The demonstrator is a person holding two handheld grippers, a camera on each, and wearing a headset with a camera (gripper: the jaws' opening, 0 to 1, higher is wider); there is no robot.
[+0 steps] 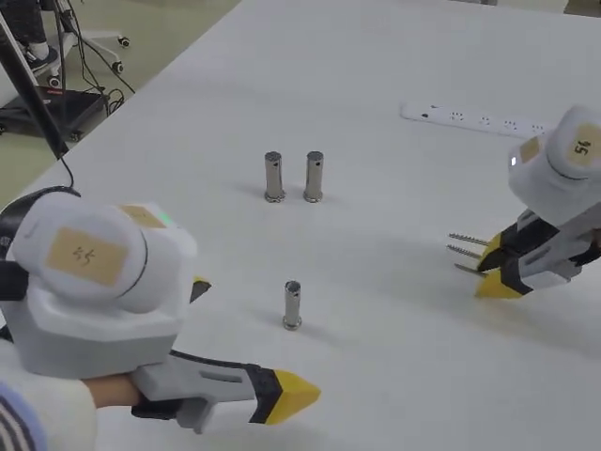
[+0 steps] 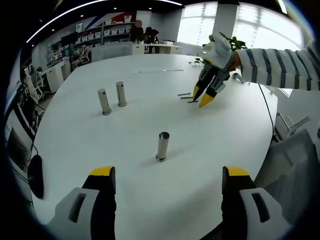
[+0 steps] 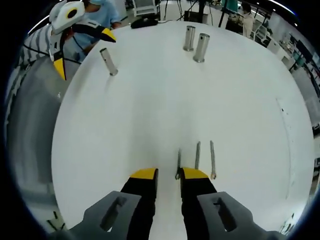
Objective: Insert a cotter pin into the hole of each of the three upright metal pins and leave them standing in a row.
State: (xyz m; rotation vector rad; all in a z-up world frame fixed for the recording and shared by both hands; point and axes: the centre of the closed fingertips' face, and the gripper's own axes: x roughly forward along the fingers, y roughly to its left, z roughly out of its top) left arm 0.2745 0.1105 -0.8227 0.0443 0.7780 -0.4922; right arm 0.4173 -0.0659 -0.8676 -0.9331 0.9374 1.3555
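Three upright metal pins stand on the white table (image 1: 394, 357). Two are side by side at the back (image 1: 273, 177) (image 1: 314, 176), and one is alone in front (image 1: 292, 305). My left gripper (image 1: 246, 343) is open wide, and the front pin (image 2: 162, 146) stands a little ahead of its jaws. Three cotter pins (image 3: 197, 156) lie flat side by side just ahead of my right gripper (image 3: 169, 176). Its jaws stand a narrow gap apart, low at the table. The leftmost cotter pin (image 3: 178, 164) ends at the inner edge of the right-hand jaw. The cotter pins (image 1: 467, 249) lie at the gripper's tips (image 1: 492, 268).
A white power strip (image 1: 474, 119) lies at the table's far right. A dark mouse-like object (image 2: 35, 175) sits near the table's left edge. Chair bases and cables (image 1: 56, 75) stand on the floor beyond the left edge. Bare table lies between the pins and the cotter pins.
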